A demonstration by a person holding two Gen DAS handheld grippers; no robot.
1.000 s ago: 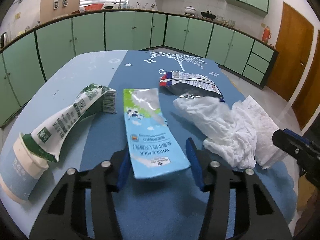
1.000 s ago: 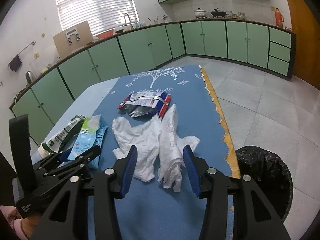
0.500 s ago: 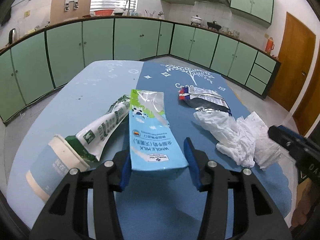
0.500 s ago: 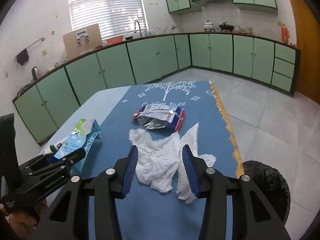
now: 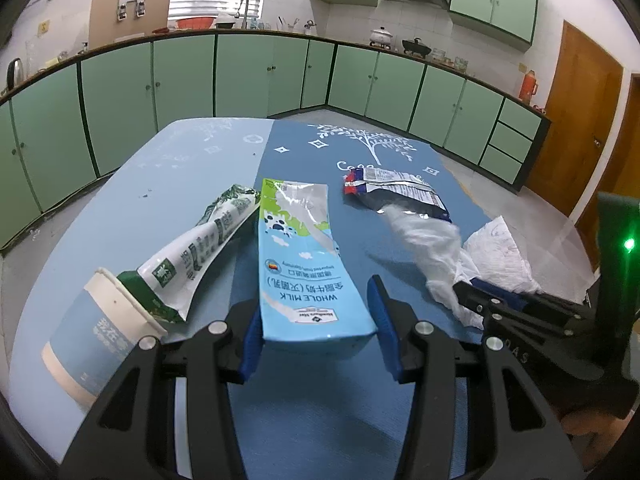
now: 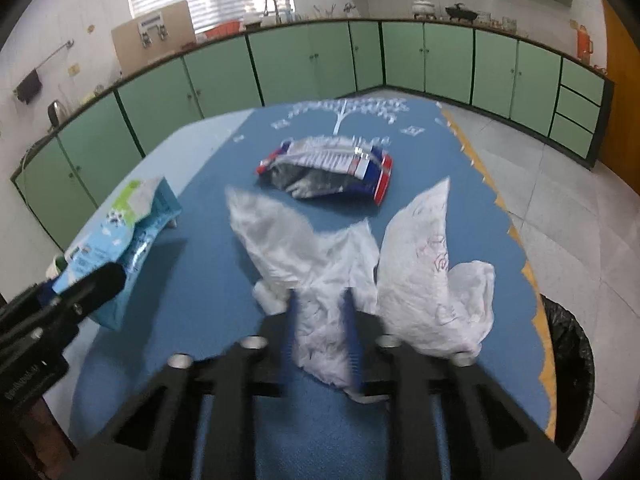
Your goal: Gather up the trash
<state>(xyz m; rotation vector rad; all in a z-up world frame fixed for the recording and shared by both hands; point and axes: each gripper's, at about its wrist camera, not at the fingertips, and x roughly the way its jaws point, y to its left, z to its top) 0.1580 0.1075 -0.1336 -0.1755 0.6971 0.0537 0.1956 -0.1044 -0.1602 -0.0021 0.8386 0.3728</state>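
My left gripper (image 5: 316, 332) is shut on the near end of a flattened blue whole-milk carton (image 5: 304, 272) and holds it lifted off the table; the carton also shows in the right wrist view (image 6: 120, 232). My right gripper (image 6: 322, 332) is shut on crumpled white tissue (image 6: 316, 264), which hangs up from the blue tablecloth (image 6: 200, 280). The tissue shows in the left wrist view (image 5: 432, 248) too. A red, white and blue snack wrapper (image 6: 332, 168) lies further back.
A green-and-white crushed carton (image 5: 200, 248) and a paper cup (image 5: 96, 340) lie on the table's left part. A bin lined with a black bag (image 6: 568, 376) stands on the floor beside the table's right edge. Green cabinets line the walls.
My left gripper closed on the milk carton and lifted it. My right gripper moved forward and closed on the white tissue, pulling it up.
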